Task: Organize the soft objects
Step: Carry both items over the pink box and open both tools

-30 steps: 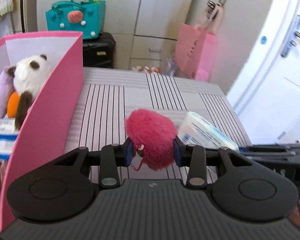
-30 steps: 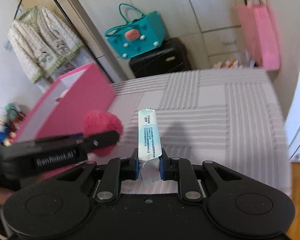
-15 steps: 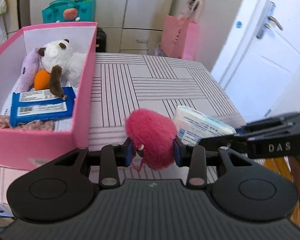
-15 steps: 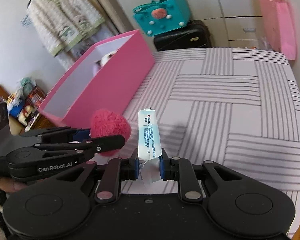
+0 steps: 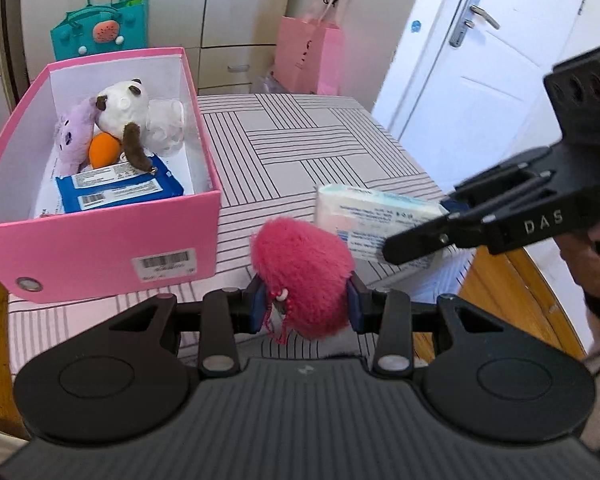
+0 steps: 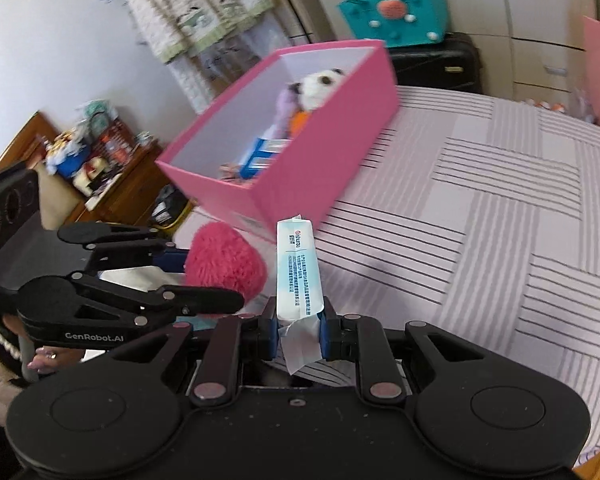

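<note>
The left gripper (image 5: 306,306) has its jaws pinching a fuzzy pink plush ball (image 5: 304,278), blue pads pressed into the fur on both sides, with a thin pink cord and bead dangling at its lower left. The right gripper (image 6: 299,334) has its jaws pressed tight on the crimped end of a pale blue tissue pack (image 6: 298,270), which stands up from the jaws; blue print runs along its face, too small to read beyond a short logo near the top. Seen from the right wrist, the left gripper's side reads "GenRobot.AI", and the plush ball sits just left of the tissue pack. Seen from the left wrist, the right gripper (image 5: 424,236) carries the letters "DAS", and the pack lies just right of and beyond the ball.

Ahead and to the left of both jaws stands an open pink box (image 5: 100,252) on the striped tabletop (image 5: 308,148). Its near wall bears a white barcode sticker and a metal rivet. Inside lie a blue packet (image 5: 120,190) with white barcode labels, a white-and-brown panda plush (image 5: 124,114), a lilac plush (image 5: 74,136), an orange ball (image 5: 105,150) and a clear wrapped bundle (image 5: 166,126).

Farther beyond, a teal tote bag (image 5: 100,34) stands against the cabinets, and a pink paper bag (image 5: 310,60) hangs nearby.
</note>
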